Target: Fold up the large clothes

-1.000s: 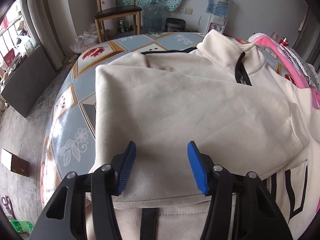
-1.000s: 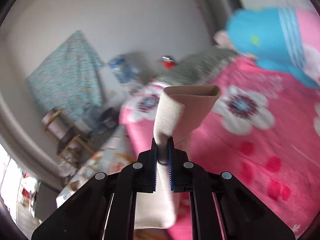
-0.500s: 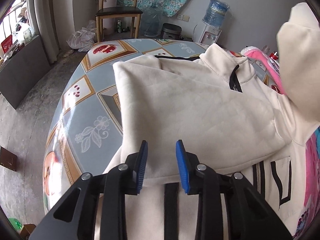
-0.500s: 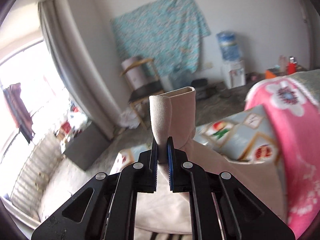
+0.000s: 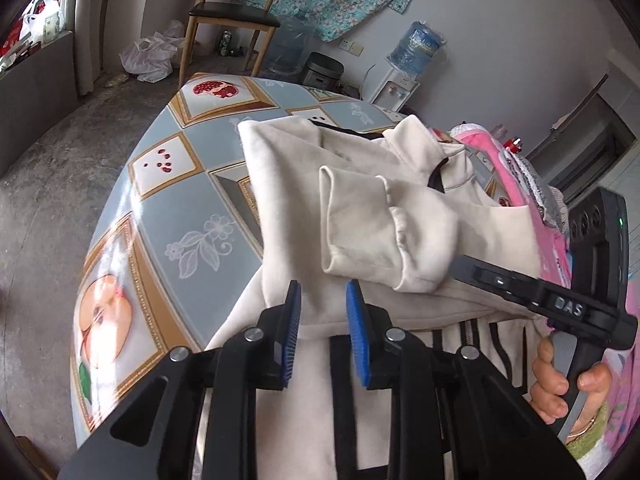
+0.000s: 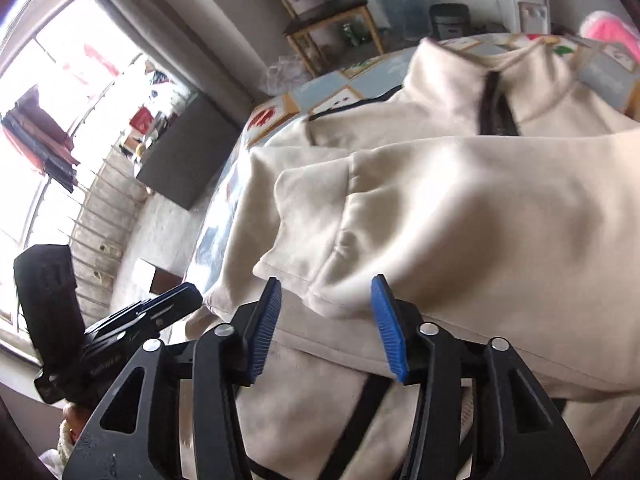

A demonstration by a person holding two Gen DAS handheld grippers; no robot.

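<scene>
Cream sweatshirt (image 5: 360, 184) lies spread on our patterned table (image 5: 168, 200), one sleeve (image 5: 380, 224) folded across its chest; cuff just beyond the right gripper (image 6: 326, 316), jaws opening, nothing pinched. Left gripper (image 5: 320, 332) over the hem; jaws narrow, closing, pads clear of cloth.

Daylight thru the window (image 6: 60, 92), upper left of right-wrist view, blown out to white. Left-wrist view evenly lit and sharp; glare streak on the glossy tablecloth (image 5: 132, 208). Right-wrist view motion-blurred, esp. the cream garment (image 6: 460, 208) w/ soft shadows in its folds. Heavy fisheye bending, dark vignette at corners in both.
</scene>
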